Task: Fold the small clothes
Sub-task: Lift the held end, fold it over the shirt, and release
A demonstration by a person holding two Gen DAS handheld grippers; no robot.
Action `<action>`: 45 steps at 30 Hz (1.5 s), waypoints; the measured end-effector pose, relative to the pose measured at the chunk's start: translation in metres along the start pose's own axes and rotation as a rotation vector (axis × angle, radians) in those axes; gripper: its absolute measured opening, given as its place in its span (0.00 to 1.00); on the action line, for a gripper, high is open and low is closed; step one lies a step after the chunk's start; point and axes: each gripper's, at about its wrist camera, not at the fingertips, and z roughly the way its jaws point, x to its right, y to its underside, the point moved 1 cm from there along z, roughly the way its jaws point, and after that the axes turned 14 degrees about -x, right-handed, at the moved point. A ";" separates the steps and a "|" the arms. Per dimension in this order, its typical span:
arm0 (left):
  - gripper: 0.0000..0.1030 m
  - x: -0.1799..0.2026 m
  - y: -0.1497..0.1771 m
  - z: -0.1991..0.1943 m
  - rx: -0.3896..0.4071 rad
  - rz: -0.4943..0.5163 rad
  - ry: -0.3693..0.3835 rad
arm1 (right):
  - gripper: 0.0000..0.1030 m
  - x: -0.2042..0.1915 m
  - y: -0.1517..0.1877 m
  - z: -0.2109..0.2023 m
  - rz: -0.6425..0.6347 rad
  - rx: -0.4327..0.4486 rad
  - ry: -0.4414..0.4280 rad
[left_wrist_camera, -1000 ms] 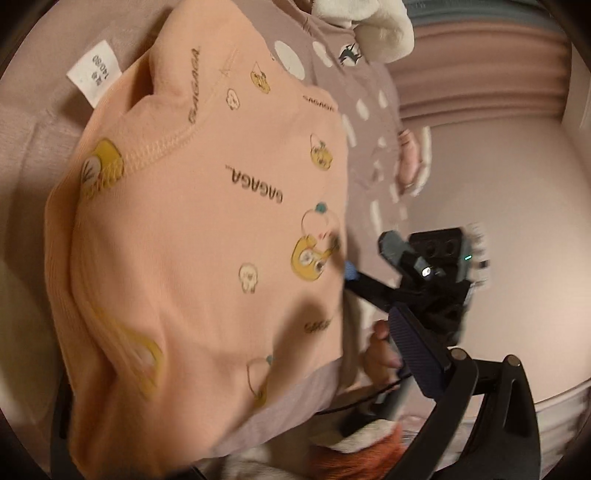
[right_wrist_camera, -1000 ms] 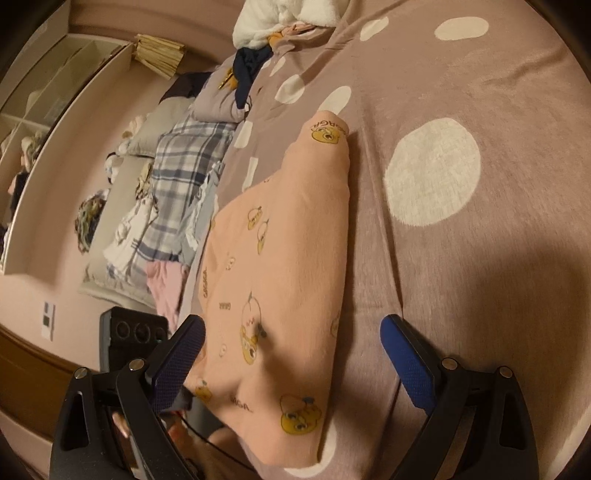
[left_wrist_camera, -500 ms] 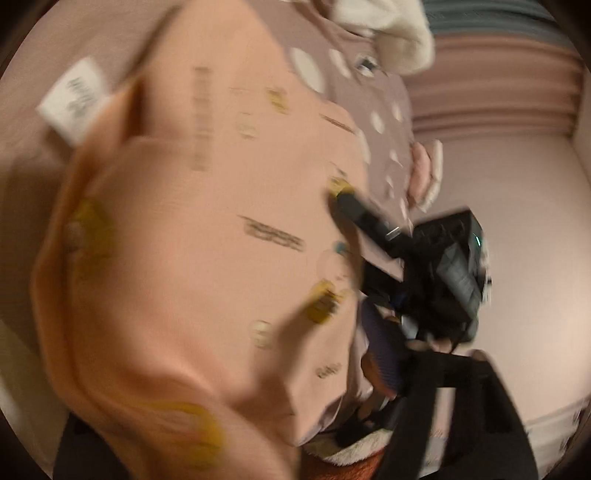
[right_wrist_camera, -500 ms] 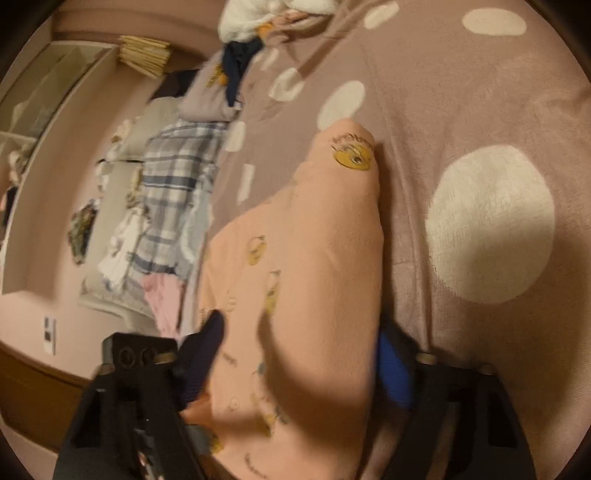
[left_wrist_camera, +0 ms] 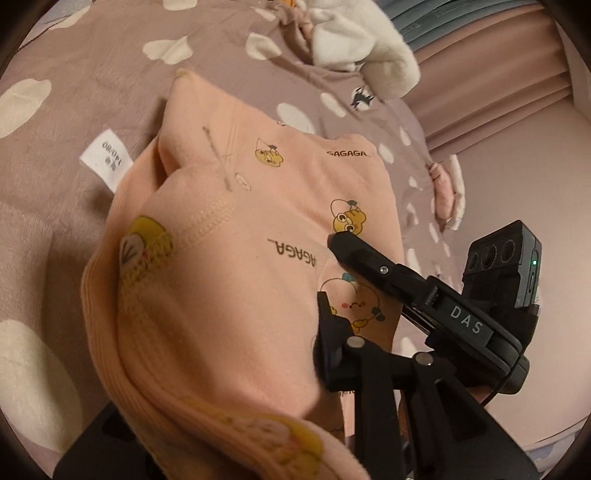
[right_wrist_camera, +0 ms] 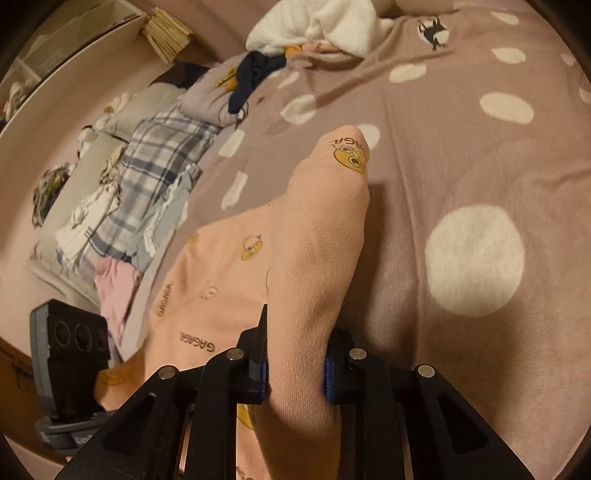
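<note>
Right black two-finger gripper: nearly closed, blue-padded fingers pinching a raised fold of the peach cotton child's garment printed with yellow cartoon faces and "GAGAGA" lettering. Pinched ridge running straight ahead from the jaws, ending in a rounded tip bearing a yellow face. Rest of the garment spread flat to the left of the ridge, reaching down past the jaws toward the lower edge of the view.

Left black gripper: only one finger visible, pressed against the garment; cloth draped thickly over the other side, hiding the second finger, so opening impossible to tell. In the same view, the right gripper's finger lying on the garment's near edge beside a yellow face, "DAS" on its body. White size label sticking out from the garment's far side, ribbed hem bunched low.

Underneath, a mauve fleece blanket with white spots. Farther off, a white fluffy cloth, a plaid grey-blue fabric, a pink cloth.
</note>
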 end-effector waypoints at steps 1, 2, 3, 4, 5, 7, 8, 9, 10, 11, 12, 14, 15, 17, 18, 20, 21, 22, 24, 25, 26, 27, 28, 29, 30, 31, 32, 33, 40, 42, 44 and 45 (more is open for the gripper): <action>0.21 0.003 0.000 -0.002 0.008 0.009 0.004 | 0.23 -0.002 -0.001 -0.004 -0.012 0.007 0.004; 0.21 0.008 0.001 -0.005 0.023 0.023 0.001 | 0.23 -0.003 -0.002 -0.009 -0.018 0.013 0.007; 0.21 0.014 0.003 -0.008 0.036 0.036 -0.007 | 0.23 -0.005 -0.003 -0.011 -0.018 0.018 0.008; 0.21 0.022 0.004 -0.010 0.052 0.053 -0.019 | 0.23 -0.007 -0.003 -0.016 -0.024 0.025 0.013; 0.21 0.029 0.007 -0.012 0.065 0.071 -0.032 | 0.23 -0.010 -0.002 -0.021 -0.040 0.035 0.029; 0.21 0.042 0.013 -0.015 0.083 0.100 -0.050 | 0.23 -0.018 0.001 -0.030 -0.066 0.061 0.059; 0.21 0.047 0.014 -0.015 0.093 0.110 -0.052 | 0.23 -0.020 0.002 -0.036 -0.079 0.072 0.073; 0.21 0.054 0.017 -0.014 0.105 0.124 -0.053 | 0.23 -0.022 0.003 -0.041 -0.088 0.083 0.084; 0.21 0.062 0.019 -0.013 0.117 0.146 -0.060 | 0.23 -0.022 0.005 -0.047 -0.096 0.101 0.093; 0.21 0.067 0.021 -0.012 0.124 0.161 -0.066 | 0.23 -0.022 0.005 -0.054 -0.103 0.116 0.100; 0.21 0.073 0.022 -0.010 0.131 0.172 -0.069 | 0.23 -0.020 0.006 -0.062 -0.112 0.130 0.106; 0.21 0.087 0.023 -0.006 0.141 0.200 -0.083 | 0.23 -0.017 0.007 -0.071 -0.111 0.148 0.105; 0.21 0.094 0.025 -0.003 0.143 0.216 -0.092 | 0.23 -0.013 0.008 -0.077 -0.112 0.155 0.103; 0.21 0.107 0.026 0.003 0.146 0.245 -0.108 | 0.23 -0.009 0.009 -0.085 -0.121 0.170 0.112; 0.21 0.112 0.027 0.006 0.145 0.252 -0.112 | 0.23 -0.006 0.010 -0.090 -0.120 0.176 0.117; 0.22 0.123 0.028 0.014 0.146 0.262 -0.123 | 0.23 -0.002 0.012 -0.098 -0.122 0.190 0.131; 0.22 0.127 0.029 0.019 0.147 0.270 -0.137 | 0.23 0.001 0.012 -0.101 -0.124 0.199 0.141; 0.22 0.132 0.030 0.026 0.144 0.276 -0.159 | 0.23 0.002 0.013 -0.103 -0.125 0.204 0.149; 0.22 0.137 0.031 0.038 0.132 0.277 -0.188 | 0.23 0.008 0.014 -0.105 -0.122 0.205 0.174; 0.22 0.139 0.032 0.044 0.123 0.280 -0.202 | 0.23 0.010 0.015 -0.105 -0.119 0.203 0.184; 0.22 0.140 0.032 0.048 0.114 0.281 -0.211 | 0.23 0.015 0.015 -0.103 -0.112 0.198 0.193; 0.22 0.140 0.031 0.052 0.105 0.280 -0.216 | 0.23 0.018 0.016 -0.102 -0.108 0.193 0.198; 0.22 0.140 0.032 0.054 0.098 0.277 -0.217 | 0.23 0.022 0.016 -0.100 -0.103 0.183 0.197; 0.22 0.139 0.032 0.055 0.093 0.269 -0.216 | 0.23 0.025 0.016 -0.099 -0.098 0.177 0.193; 0.22 0.138 0.031 0.056 0.087 0.260 -0.213 | 0.23 0.028 0.016 -0.099 -0.095 0.172 0.186; 0.22 0.138 0.031 0.058 0.084 0.253 -0.212 | 0.23 0.031 0.016 -0.099 -0.094 0.165 0.180; 0.22 0.137 0.029 0.059 0.083 0.250 -0.215 | 0.23 0.034 0.015 -0.098 -0.092 0.158 0.175; 0.22 0.136 0.029 0.061 0.086 0.247 -0.220 | 0.23 0.035 0.016 -0.099 -0.091 0.155 0.171; 0.31 0.118 0.031 0.073 0.078 0.198 -0.252 | 0.23 0.042 0.014 -0.084 -0.093 0.120 0.184; 0.35 0.112 0.032 0.071 0.076 0.187 -0.282 | 0.23 0.045 0.013 -0.080 -0.081 0.108 0.207; 0.40 0.108 0.033 0.064 0.084 0.186 -0.317 | 0.24 0.050 0.011 -0.078 -0.055 0.080 0.198; 0.47 0.107 0.034 0.060 0.083 0.172 -0.340 | 0.28 0.052 0.011 -0.078 -0.046 0.070 0.187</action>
